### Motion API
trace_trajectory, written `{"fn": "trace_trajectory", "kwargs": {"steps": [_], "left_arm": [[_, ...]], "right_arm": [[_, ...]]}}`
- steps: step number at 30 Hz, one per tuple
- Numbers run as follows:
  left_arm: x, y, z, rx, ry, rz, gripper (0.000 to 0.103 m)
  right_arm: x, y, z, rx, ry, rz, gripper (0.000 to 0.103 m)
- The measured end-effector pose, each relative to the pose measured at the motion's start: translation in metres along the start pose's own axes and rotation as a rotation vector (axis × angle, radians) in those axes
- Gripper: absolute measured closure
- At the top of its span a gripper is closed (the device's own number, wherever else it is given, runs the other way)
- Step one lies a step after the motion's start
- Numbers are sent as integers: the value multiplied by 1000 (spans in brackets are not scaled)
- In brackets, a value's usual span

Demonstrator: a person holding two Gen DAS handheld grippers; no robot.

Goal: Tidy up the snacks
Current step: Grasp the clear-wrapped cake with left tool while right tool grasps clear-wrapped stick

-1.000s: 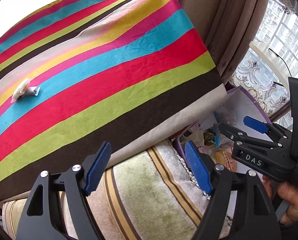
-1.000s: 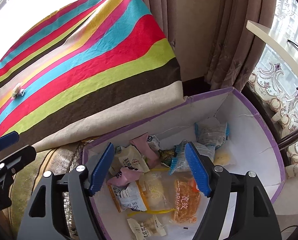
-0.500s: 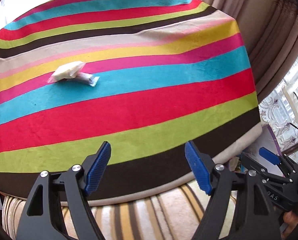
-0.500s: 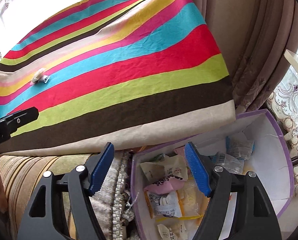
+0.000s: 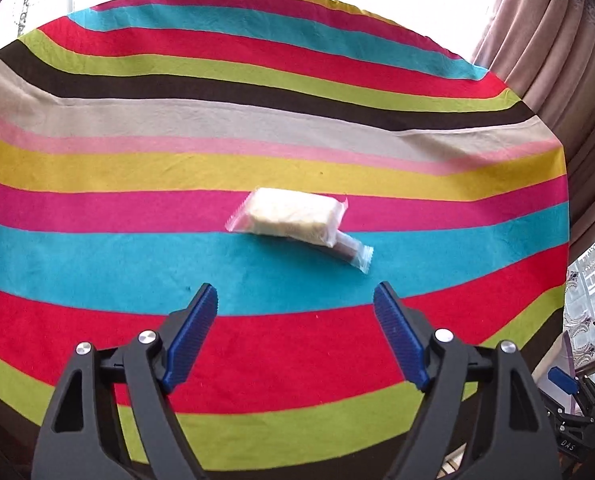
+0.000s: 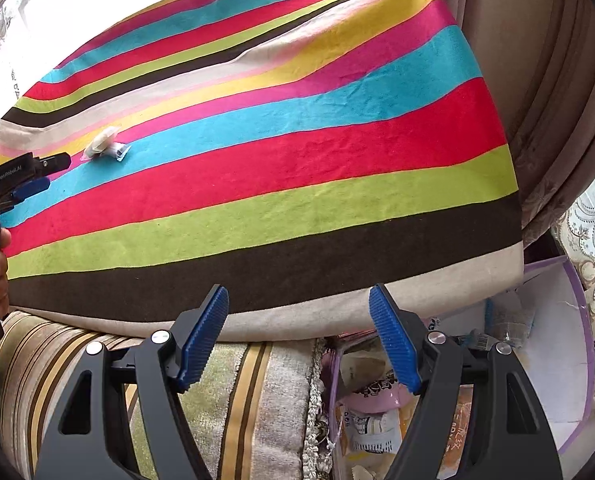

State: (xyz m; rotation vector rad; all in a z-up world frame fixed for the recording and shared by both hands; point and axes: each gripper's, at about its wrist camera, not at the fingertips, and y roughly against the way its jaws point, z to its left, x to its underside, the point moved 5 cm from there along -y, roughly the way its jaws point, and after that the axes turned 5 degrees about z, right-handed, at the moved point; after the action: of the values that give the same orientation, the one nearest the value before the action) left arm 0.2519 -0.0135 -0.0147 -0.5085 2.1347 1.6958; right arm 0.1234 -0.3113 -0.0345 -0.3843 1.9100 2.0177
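The left gripper (image 5: 295, 306) is held spread and empty, its jaws just opened wider, short of the pale snack packet (image 5: 293, 216) stacked on a darker bar (image 5: 351, 250) mid-tablecloth (image 5: 97, 248), so both could be snagged or the top one nudged away

My left gripper (image 6: 25, 178) carries white lettering along its arm, roughly "GenRobot.AI". My right gripper (image 5: 569, 416) shows "DAS" on its body. Snack packets (image 6: 377, 412) in the box (image 6: 577, 320) bear Chinese print I cannot read clearly.
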Motion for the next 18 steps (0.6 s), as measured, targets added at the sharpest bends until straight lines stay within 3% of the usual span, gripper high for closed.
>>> {"fn": "trace_trajectory", "kwargs": {"steps": [5, 8, 18], "left_arm": [[-24, -20, 0, 53, -60, 11, 15], [-36, -34, 0, 46, -109, 18, 11], [-57, -77, 11, 41, -177, 103, 11]], "right_arm": [[-9, -5, 11, 4, 15, 2, 30], [-15, -7, 18, -2, 19, -1, 27], [-35, -17, 55, -22, 77, -4, 27]]}}
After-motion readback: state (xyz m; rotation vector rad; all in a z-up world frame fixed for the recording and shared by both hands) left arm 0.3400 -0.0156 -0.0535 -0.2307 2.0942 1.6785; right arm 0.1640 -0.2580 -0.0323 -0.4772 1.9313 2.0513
